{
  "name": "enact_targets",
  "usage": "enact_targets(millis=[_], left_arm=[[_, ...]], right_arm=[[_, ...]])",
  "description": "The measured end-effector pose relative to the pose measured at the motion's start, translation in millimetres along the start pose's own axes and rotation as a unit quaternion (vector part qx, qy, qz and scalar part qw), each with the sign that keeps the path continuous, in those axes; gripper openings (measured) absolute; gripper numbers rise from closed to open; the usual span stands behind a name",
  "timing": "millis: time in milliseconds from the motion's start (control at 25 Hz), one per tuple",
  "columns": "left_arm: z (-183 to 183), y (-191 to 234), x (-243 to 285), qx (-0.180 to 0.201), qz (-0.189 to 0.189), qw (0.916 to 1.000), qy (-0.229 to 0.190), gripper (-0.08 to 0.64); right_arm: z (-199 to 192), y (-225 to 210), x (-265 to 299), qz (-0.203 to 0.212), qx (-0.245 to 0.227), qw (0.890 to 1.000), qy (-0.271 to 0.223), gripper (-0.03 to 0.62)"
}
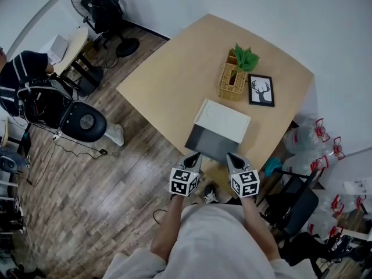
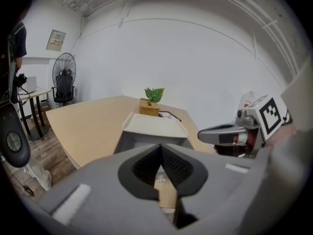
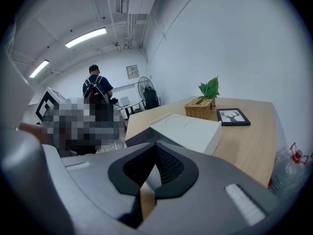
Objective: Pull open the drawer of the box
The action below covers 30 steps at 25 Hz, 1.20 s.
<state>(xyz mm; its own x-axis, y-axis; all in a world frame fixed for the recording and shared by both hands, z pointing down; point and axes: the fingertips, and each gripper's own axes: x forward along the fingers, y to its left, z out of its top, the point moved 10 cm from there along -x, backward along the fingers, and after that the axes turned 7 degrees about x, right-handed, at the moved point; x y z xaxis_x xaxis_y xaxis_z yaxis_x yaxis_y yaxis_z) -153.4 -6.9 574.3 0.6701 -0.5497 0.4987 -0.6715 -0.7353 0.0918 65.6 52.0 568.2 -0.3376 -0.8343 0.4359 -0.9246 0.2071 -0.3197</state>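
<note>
On the wooden table (image 1: 174, 80) lies a flat white box (image 1: 222, 120), and its dark grey drawer (image 1: 212, 142) sticks out toward me over the near table edge. My left gripper (image 1: 197, 156) sits at the drawer's front left corner, my right gripper (image 1: 231, 156) at its front right corner. Both are shut with nothing between the jaws. The left gripper view has the box (image 2: 155, 125) straight ahead, beyond the shut left gripper (image 2: 161, 148), with the right gripper (image 2: 205, 133) off to the side. The right gripper view shows the box (image 3: 188, 129) and drawer (image 3: 142, 135) behind the shut right gripper (image 3: 155, 148).
Behind the box stand a wicker basket with a green plant (image 1: 233, 77) and a framed deer picture (image 1: 261, 90). Water bottles (image 1: 308, 141) crowd the floor at the right. A black chair (image 1: 84, 121), a fan (image 1: 96, 4) and a person (image 1: 23, 68) are on the left.
</note>
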Motion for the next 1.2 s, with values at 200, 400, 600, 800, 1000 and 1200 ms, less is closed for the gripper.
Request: enact_targets(millis=[200, 400, 600, 800, 1000, 1200], left_arm=[[-1.0, -1.4, -0.6, -0.002, -0.004, 1.0, -0.003, 0.054], [-2.4, -4.2, -2.7, -0.005, -0.003, 1.0, -0.003, 0.054], [-6.3, -8.6, -4.7, -0.008, -0.004, 1.0, 0.0, 0.054], [-12.4, -17.6, -6.7, -0.011, -0.009, 0.9999, 0.005, 0.054], [-15.0, -19.5, -4.9, -0.017, -0.012, 0.9998, 0.008, 0.054], [-21.3, -23.3, -2.5, -0.022, -0.015, 0.9996, 0.009, 0.054]], right_arm=[[-1.1, 0.2, 0.1, 0.0, -0.001, 1.0, 0.004, 0.002], [-3.8, 1.1, -2.3, 0.005, 0.0, 1.0, 0.006, 0.002], [-7.5, 1.6, -7.6, 0.006, 0.001, 1.0, 0.008, 0.002], [-12.6, 1.7, -15.8, 0.006, 0.003, 1.0, 0.009, 0.002], [-20.2, 1.1, -17.0, 0.016, 0.009, 1.0, 0.021, 0.002], [-29.1, -0.5, -19.4, 0.018, 0.012, 0.999, 0.026, 0.002]])
